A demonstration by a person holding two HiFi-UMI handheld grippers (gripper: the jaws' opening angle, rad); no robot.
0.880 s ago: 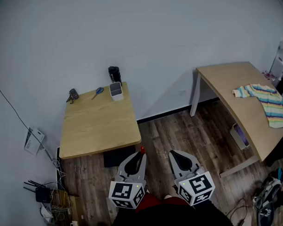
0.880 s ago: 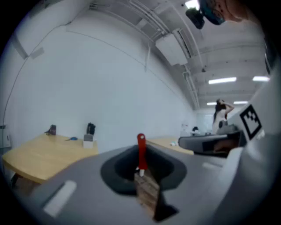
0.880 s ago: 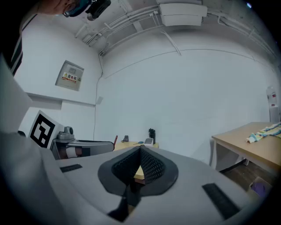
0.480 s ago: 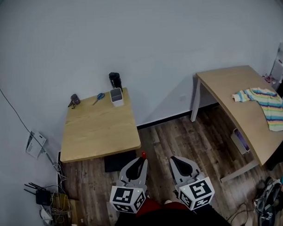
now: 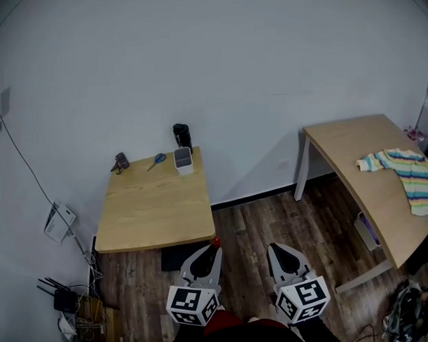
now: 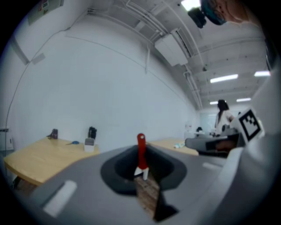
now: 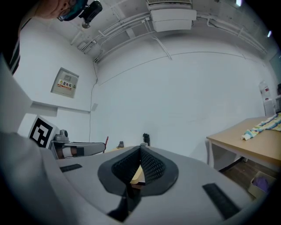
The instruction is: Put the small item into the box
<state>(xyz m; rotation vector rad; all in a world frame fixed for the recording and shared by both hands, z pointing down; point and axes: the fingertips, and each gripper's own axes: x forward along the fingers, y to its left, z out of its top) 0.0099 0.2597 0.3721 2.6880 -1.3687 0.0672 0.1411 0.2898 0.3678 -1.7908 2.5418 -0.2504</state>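
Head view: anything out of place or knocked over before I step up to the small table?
Nothing tipped or spilled. The white box stands upright at the far edge of the small table, scissors flat beside it. Only untidy spots: a striped shirt rumpled on the right desk, and cables tangled on the floor.

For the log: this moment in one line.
left tongs: shut on red item | right tongs: shut, empty | box: on table
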